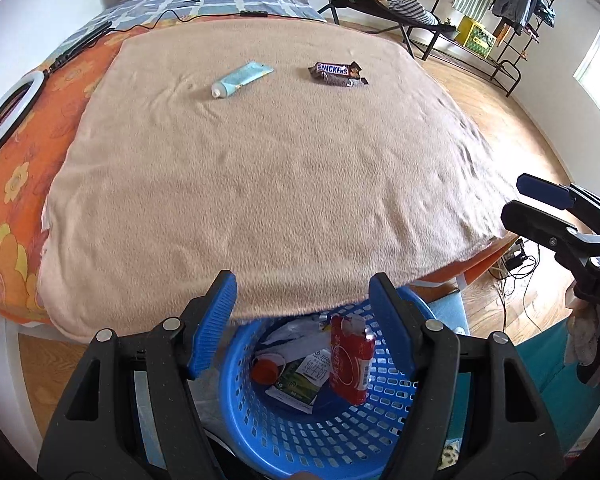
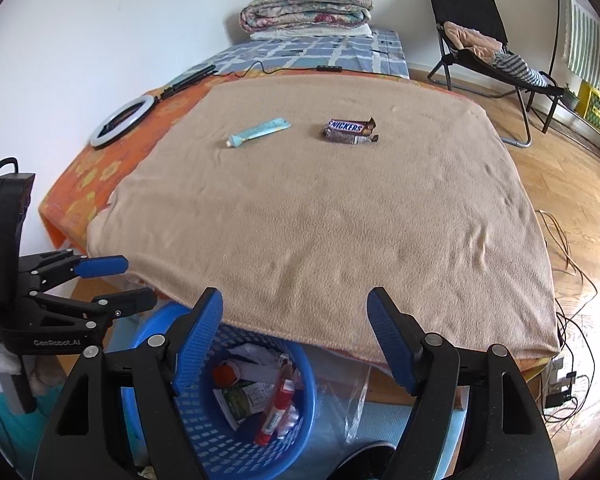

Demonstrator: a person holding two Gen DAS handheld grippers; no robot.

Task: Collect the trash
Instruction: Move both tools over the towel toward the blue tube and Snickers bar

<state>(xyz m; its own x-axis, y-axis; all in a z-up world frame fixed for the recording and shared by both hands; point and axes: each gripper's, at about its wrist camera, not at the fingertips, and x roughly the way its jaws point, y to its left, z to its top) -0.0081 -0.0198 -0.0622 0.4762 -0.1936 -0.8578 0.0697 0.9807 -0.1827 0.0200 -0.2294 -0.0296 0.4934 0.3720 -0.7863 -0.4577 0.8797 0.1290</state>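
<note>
Directly below the left gripper (image 1: 303, 332), whose blue-padded fingers are spread and hold nothing, sits the blue perforated basket (image 1: 300, 436), containing a red packet (image 1: 350, 364), an orange cap (image 1: 265, 372) and a green-and-white carton (image 1: 300, 384). Just to its right, the right gripper (image 2: 296, 338) hangs over the same basket (image 2: 236, 452) with its fingers likewise spread and unloaded. Well ahead of both, on the tan blanket (image 2: 320, 224), lie a light-blue tube (image 2: 258, 133) and, near it to the right, a Snickers wrapper (image 2: 350, 131), apart from each other.
</note>
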